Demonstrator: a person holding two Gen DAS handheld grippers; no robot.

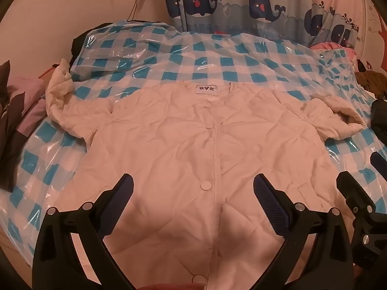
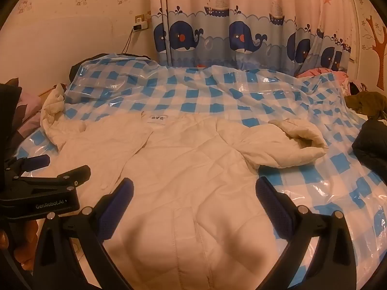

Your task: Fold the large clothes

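A white quilted jacket [image 1: 193, 145] lies flat, front up and buttoned, on a blue-and-white checked plastic sheet [image 1: 205, 62]. Its collar label points away from me. The left sleeve [image 1: 60, 96] bends up at the far left. The right sleeve [image 2: 285, 142] is folded in, its cuff open. My left gripper [image 1: 193, 193] is open and empty above the jacket's lower front. My right gripper [image 2: 193, 195] is open and empty above the jacket's [image 2: 181, 169] lower right side. The right gripper shows at the edge of the left wrist view [image 1: 358, 193].
A whale-print curtain [image 2: 229, 38] hangs behind the bed. A wall socket with a charger [image 2: 140, 24] is at the left. Dark clothes [image 2: 372, 145] lie at the right edge and a purple-and-dark pile [image 1: 17, 111] at the left.
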